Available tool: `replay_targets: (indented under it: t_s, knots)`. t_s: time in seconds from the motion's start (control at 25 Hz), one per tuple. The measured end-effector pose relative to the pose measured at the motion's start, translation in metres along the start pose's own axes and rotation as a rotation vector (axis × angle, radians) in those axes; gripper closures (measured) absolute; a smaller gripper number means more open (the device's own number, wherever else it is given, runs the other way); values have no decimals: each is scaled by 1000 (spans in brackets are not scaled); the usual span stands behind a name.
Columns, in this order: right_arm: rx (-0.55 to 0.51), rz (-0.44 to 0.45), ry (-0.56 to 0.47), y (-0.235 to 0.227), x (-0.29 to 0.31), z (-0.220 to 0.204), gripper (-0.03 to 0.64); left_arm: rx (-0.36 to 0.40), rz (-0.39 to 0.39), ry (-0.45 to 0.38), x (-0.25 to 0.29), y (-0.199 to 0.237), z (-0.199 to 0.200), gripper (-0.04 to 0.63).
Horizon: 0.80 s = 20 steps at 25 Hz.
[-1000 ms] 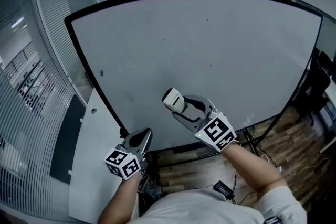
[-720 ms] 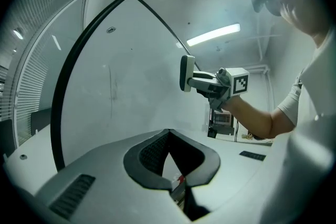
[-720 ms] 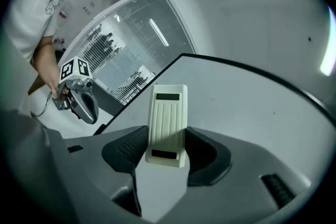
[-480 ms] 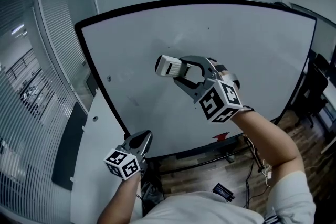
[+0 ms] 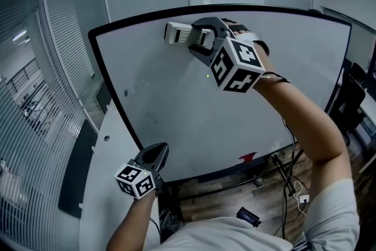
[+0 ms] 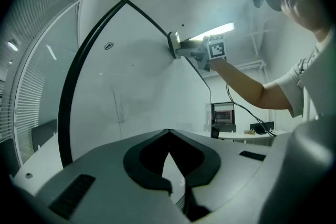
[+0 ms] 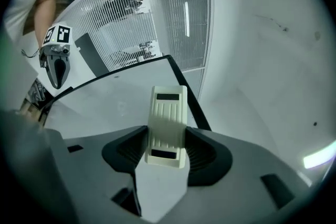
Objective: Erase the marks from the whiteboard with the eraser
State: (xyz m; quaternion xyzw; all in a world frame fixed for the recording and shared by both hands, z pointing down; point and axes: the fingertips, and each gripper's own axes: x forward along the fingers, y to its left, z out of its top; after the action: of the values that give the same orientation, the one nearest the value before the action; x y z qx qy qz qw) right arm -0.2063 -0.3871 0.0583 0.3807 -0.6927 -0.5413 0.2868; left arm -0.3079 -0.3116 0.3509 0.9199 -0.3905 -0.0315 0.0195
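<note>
Two tools in play: the right gripper (image 5: 197, 37) is at work up high, the left gripper (image 5: 155, 156) sits idle down low.
Right gripper: raised on an outstretched arm (image 5: 296, 117), jaws pinching the eraser (image 5: 176, 33) across its narrow sides, near its back end.
Eraser: a cream block at the upper left of the whiteboard (image 5: 194, 120), just beneath its top edge; in the left gripper view its face appears to lie against the board.
Long axis: roughly along the top edge, free end pointing out of the jaws toward the top-left corner.
Left gripper: near the board's bottom-left corner, well apart from the eraser; jaws pressed together, nothing between them.
Marks (image 5: 138, 88): only faint grey smudging left of the middle and a few specks; no bold writing can be made out.
Key relation: nearly all the board lies below and to the right of the eraser, so the stroke likely has to run downward or rightward from here.
Nearer arm: the right, already at the board.
</note>
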Motion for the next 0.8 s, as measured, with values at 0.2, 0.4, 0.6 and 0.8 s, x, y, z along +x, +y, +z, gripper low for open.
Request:
replay_targets:
  t_s: [0.2,0.4,0.6,0.8]
  knots:
    - [-80,-18,40,-29,1,13,383,13,-6,-9,-2,6,4,588]
    - [-141,17,72,-39,7,18,383,-6,-5,-9,4,9,0,588]
    - [-184,18,88,-32,11,19,383,-18,-18,-17,11,12,0,588]
    - [-181,66,72,-3,18,22,383,-37,-29,-27,13,12,-3,588]
